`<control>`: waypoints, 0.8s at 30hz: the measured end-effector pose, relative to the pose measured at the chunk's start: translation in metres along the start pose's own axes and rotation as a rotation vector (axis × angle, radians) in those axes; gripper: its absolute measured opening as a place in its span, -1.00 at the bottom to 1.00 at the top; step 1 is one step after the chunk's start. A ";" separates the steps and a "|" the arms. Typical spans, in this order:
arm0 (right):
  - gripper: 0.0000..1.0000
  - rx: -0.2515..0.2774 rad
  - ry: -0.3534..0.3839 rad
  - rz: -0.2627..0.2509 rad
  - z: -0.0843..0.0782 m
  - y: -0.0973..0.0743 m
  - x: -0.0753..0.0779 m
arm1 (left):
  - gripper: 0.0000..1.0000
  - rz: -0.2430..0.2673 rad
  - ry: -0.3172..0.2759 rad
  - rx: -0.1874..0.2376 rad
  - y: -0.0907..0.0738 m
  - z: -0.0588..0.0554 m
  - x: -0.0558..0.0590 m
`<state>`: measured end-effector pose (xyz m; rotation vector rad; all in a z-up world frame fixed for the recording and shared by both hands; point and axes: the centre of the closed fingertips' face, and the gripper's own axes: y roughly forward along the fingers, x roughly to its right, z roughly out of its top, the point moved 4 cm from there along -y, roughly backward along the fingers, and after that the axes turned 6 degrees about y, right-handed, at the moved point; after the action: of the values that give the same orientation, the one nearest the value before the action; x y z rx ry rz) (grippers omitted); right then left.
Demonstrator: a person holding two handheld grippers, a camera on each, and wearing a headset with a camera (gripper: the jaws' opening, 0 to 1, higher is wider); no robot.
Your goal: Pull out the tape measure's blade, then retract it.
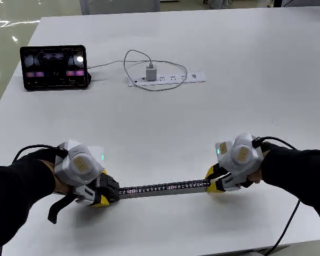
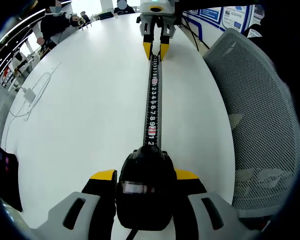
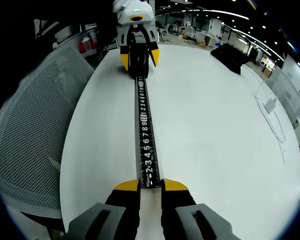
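Blade drawn out between my two grippers; the retract comes next.

My left gripper [image 2: 144,176] is clamped around the black tape measure case [image 2: 142,200]. My right gripper [image 3: 150,186] pinches the free end of the blade [image 3: 143,125]. The blade runs straight between them, low along the near edge of the white table [image 1: 213,106], so I judge the pull-out done or nearly so. Next I should bring the right gripper toward the case, feeding the blade in without a snap or kink. Black numerals run along the blade, with red marks at the tens. I can read no brand, and the pale label on the case is illegible.
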<state>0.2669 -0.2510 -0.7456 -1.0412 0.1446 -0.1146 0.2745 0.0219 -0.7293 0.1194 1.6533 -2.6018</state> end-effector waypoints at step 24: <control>-0.47 -0.018 -0.009 -0.012 0.004 -0.003 -0.003 | 0.27 -0.005 -0.046 0.017 -0.014 0.001 0.000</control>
<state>0.2642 -0.2490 -0.7407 -1.0606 0.1314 -0.1193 0.2729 0.0271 -0.7164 0.0561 1.6187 -2.6021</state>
